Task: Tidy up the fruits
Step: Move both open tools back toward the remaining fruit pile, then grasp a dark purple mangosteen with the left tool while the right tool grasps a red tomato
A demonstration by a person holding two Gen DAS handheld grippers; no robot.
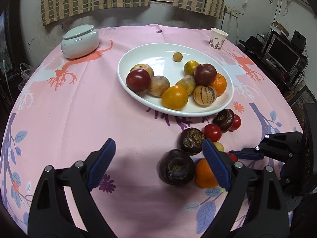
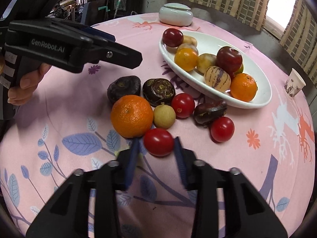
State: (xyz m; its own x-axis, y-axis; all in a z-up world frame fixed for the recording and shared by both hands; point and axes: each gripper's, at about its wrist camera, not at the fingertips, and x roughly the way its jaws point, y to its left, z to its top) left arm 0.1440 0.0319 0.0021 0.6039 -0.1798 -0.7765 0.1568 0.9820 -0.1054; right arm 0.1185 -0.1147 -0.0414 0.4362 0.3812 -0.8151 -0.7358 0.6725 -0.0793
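A white oval plate (image 1: 218, 107) (image 2: 255, 101) holds several fruits. Loose fruit lies on the pink cloth in front of it: an orange (image 2: 131, 116) (image 1: 205, 175), a small yellow fruit (image 2: 164, 115), three dark water chestnuts (image 2: 158, 91), and three red tomatoes. My right gripper (image 2: 156, 143) is part-open with its fingers on either side of the nearest tomato (image 2: 158, 141); I cannot tell whether they touch it. My left gripper (image 1: 158, 152) is open and empty, hovering left of the loose fruit; it also shows in the right wrist view (image 2: 126, 56).
A lidded white ceramic jar (image 1: 80, 40) (image 2: 176, 14) stands at the far side of the round table. A paper cup (image 1: 217, 38) (image 2: 294, 83) stands past the plate. Curtains and a window are behind. Shelves with electronics stand right of the table.
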